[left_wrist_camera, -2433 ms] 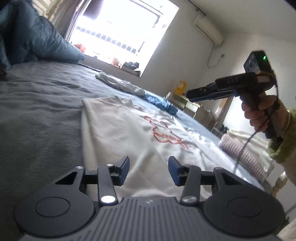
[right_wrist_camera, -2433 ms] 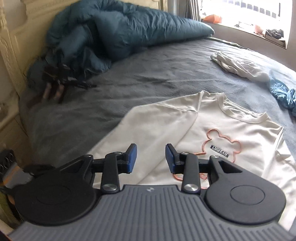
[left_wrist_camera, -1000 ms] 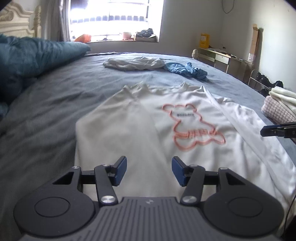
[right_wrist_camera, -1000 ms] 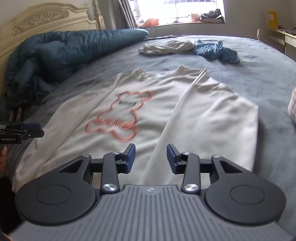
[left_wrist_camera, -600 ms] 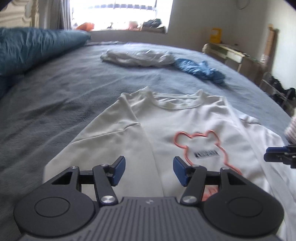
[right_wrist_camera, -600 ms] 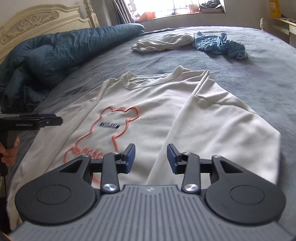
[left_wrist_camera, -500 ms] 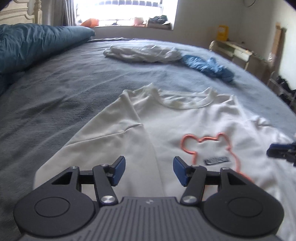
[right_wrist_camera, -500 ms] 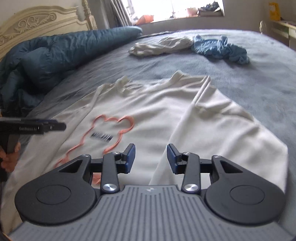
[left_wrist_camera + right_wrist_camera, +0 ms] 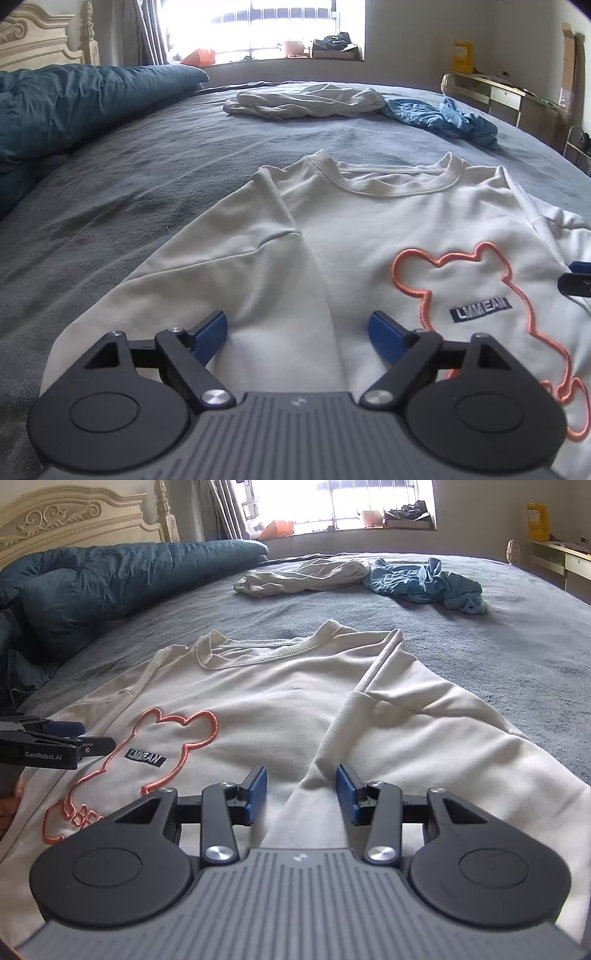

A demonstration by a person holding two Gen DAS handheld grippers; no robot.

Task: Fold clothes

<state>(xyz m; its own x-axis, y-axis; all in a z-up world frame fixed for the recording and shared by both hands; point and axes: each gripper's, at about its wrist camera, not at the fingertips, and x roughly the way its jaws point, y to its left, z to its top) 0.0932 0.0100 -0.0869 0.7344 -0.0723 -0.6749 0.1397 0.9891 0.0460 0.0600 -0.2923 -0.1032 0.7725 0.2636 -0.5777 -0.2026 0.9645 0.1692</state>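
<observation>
Left wrist view: left gripper jaws opening, already wide, nothing pinched, hanging over the folded-in sleeve of the white sweatshirt. Sweatshirt lies flat at the near edge of the grey bed, collar toward the window. Right gripper jaws opening, moderate gap, clamping nothing, over the other sleeve fold.

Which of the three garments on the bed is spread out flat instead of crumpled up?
The cream sweatshirt with the orange bear outline, lying right before both grippers. The pale garment and the blue garment beyond its collar are bunched in heaps.
</observation>
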